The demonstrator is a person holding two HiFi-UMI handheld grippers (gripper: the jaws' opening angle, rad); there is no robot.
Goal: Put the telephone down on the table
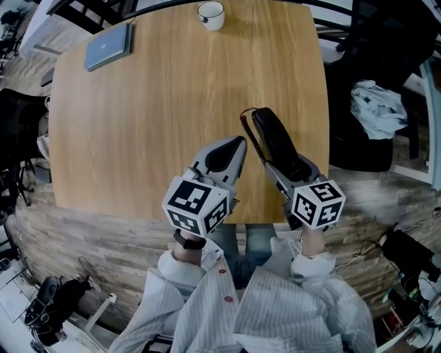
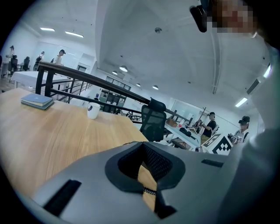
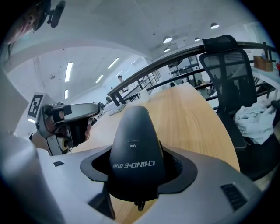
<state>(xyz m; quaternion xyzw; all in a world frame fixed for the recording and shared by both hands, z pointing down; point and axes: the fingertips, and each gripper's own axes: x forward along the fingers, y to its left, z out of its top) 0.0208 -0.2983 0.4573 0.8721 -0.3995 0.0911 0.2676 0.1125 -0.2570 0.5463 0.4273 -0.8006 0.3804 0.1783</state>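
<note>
A black telephone handset (image 1: 275, 141) is clamped in my right gripper (image 1: 291, 169), which is shut on its near end. The handset points away from me over the near right part of the wooden table (image 1: 172, 103). A thin dark cord (image 1: 251, 135) runs along its left side. In the right gripper view the handset (image 3: 133, 144) fills the space between the jaws of that gripper (image 3: 138, 177); I cannot tell whether it touches the table. My left gripper (image 1: 231, 148) hangs just left of it, jaws together and holding nothing, as the left gripper view (image 2: 146, 175) also shows.
A white cup (image 1: 211, 14) stands at the table's far edge and a blue-grey book (image 1: 109, 46) lies at the far left. A black chair with a white cloth (image 1: 377, 110) on it stands right of the table. The table's near edge is just under the grippers.
</note>
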